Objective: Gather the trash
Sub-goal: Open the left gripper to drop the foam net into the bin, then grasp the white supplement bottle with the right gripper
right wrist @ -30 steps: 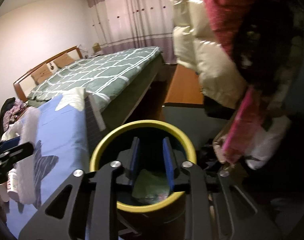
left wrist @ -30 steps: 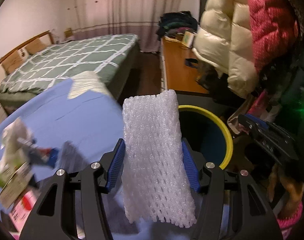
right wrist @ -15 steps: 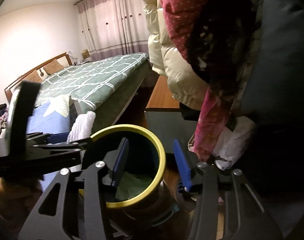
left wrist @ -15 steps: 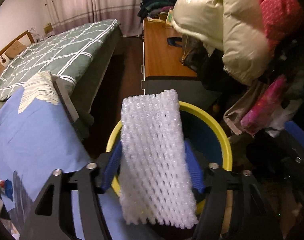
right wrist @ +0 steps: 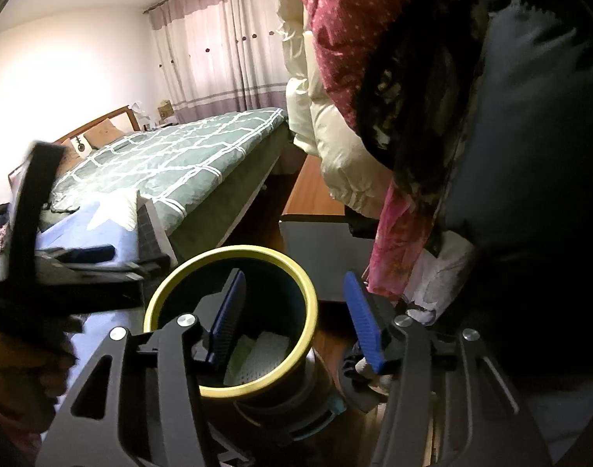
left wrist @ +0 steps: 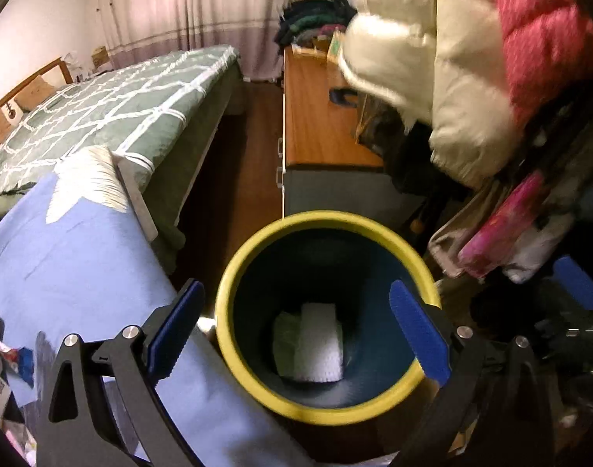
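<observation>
Left gripper (left wrist: 292, 327) hangs right over the bin (left wrist: 234, 272), jaws just sprung wide, nothing between them; the foam net (left wrist: 321, 344) lies flat at the bottom. More trash (left wrist: 0, 354) waits left. Right gripper (right wrist: 292, 319) half-open, empty, straddling the rim.

Room is dim w/ warm yellowish light. Brightest spot is the white wall (right wrist: 62, 78), top left in the right view, nearly washed out. Coats (right wrist: 510, 136) on the right are v. dark, hard to see. Fisheye bends the bed (left wrist: 113, 105) & blacks out the corners. White jacket (left wrist: 413, 58) is smeared by blur. Bin (left wrist: 327, 408) inside is shadowy.
</observation>
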Demonstrator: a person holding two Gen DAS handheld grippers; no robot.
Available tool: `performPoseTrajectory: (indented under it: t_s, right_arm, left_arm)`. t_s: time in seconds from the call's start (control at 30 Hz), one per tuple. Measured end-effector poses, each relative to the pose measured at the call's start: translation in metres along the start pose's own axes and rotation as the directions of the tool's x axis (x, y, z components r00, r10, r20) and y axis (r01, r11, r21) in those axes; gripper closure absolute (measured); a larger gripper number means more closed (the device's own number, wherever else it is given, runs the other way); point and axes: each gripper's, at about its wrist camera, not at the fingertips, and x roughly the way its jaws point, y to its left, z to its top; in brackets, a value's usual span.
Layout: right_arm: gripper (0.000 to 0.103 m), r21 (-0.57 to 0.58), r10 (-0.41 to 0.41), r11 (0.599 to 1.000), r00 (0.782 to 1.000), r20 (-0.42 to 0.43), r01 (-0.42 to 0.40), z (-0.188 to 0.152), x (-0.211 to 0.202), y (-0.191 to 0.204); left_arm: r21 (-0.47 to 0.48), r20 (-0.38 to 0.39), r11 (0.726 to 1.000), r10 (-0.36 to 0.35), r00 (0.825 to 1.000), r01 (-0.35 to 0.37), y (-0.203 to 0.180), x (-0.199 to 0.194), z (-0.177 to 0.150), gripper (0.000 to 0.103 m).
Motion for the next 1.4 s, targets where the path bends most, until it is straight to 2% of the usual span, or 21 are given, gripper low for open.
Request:
performPoseTrajectory:
  t_s: [0.13, 0.27, 0.43, 0.53, 0.67, 0.8, 0.93, 1.07, 1.13, 1.2, 1.3, 1.4]
  right_arm:
    - [0.051, -0.016, 0.029, 0.999, 1.0, -0.006, -0.029, -0.001, -0.002, 0.012]
    - [0.05, -0.039, 0.073, 0.997, 0.997, -0.014, -0.074, -0.004, -0.003, 0.031]
    - [0.05, -0.087, 0.156, 0.983, 0.987, -0.045, -0.159, -0.011, -0.001, 0.069]
    - [0.049, -0.124, 0.209, 0.968, 0.976, -0.069, -0.216, -0.018, -0.001, 0.098]
    - [0.049, -0.173, 0.288, 0.937, 0.951, -0.113, -0.304, -0.03, 0.0, 0.143]
    - [0.049, -0.229, 0.367, 0.888, 0.915, -0.17, -0.399, -0.047, -0.004, 0.19]
    - [0.049, -0.274, 0.443, 0.827, 0.869, -0.218, -0.49, -0.062, -0.016, 0.235]
    - [0.049, -0.302, 0.506, 0.765, 0.821, -0.263, -0.568, -0.076, -0.029, 0.268]
    - [0.049, -0.317, 0.522, 0.74, 0.804, -0.286, -0.593, -0.084, -0.032, 0.285]
    - [0.049, -0.33, 0.527, 0.724, 0.794, -0.303, -0.606, -0.09, -0.032, 0.298]
    - [0.049, -0.33, 0.525, 0.709, 0.779, -0.344, -0.623, -0.1, -0.023, 0.318]
    - [0.049, -0.333, 0.514, 0.707, 0.776, -0.365, -0.624, -0.107, -0.014, 0.33]
  left_arm:
    - [-0.049, 0.074, 0.999, 0.022, 0.997, -0.018, 0.021, -0.05, -0.007, 0.007]
    - [-0.104, 0.162, 0.992, 0.084, 0.983, -0.068, 0.049, -0.111, -0.03, 0.005]
    - [-0.179, 0.228, 0.969, 0.207, 0.951, -0.169, 0.087, -0.182, -0.073, 0.005]
    - [-0.249, 0.255, 0.94, 0.295, 0.921, -0.233, 0.111, -0.22, -0.106, 0.005]
    - [-0.337, 0.256, 0.888, 0.407, 0.877, -0.313, 0.142, -0.264, -0.151, 0.005]
    - [-0.423, 0.231, 0.823, 0.502, 0.834, -0.378, 0.169, -0.297, -0.194, 0.005]
    - [-0.497, 0.202, 0.766, 0.559, 0.804, -0.408, 0.195, -0.321, -0.228, 0.005]
    - [-0.534, 0.206, 0.735, 0.592, 0.779, -0.417, 0.208, -0.34, -0.244, 0.005]
    - [-0.543, 0.212, 0.727, 0.602, 0.77, -0.42, 0.212, -0.347, -0.249, 0.005]
    - [-0.545, 0.213, 0.723, 0.608, 0.765, -0.423, 0.211, -0.349, -0.254, 0.005]
    - [-0.554, 0.207, 0.717, 0.611, 0.764, -0.423, 0.216, -0.35, -0.26, 0.005]
    - [-0.56, 0.195, 0.711, 0.612, 0.767, -0.425, 0.22, -0.348, -0.263, 0.005]
